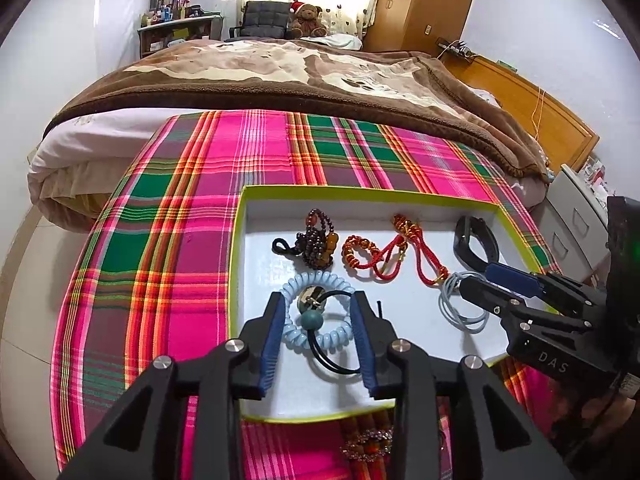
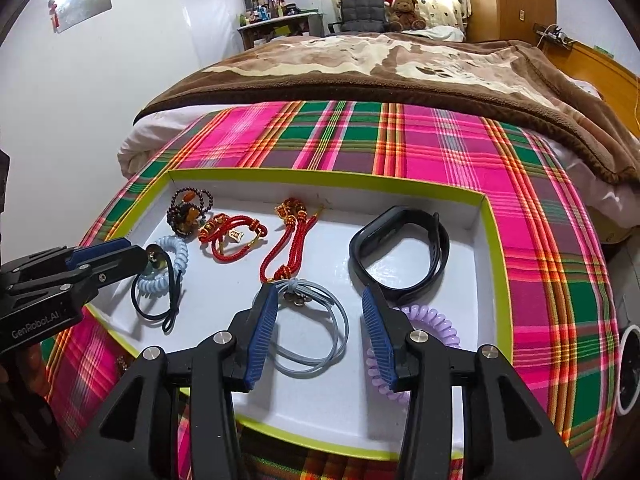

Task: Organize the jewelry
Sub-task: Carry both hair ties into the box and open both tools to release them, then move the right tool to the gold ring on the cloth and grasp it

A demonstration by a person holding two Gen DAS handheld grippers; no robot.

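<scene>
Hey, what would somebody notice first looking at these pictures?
The loud pink and green plaid cloth across the bed, then the white tray with the lime rim lying on it. Inside the tray, red cord bracelets sit mid-row, a black fitness band to their right.

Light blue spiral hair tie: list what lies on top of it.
On the light blue spiral hair tie lies a black elastic cord with a teal bead and a metal charm. Nothing else covers it.

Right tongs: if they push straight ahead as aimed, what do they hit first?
Probably the grey hair tie lying between the open right tongs, then the white tray floor beneath it. Depth is unclear.
</scene>
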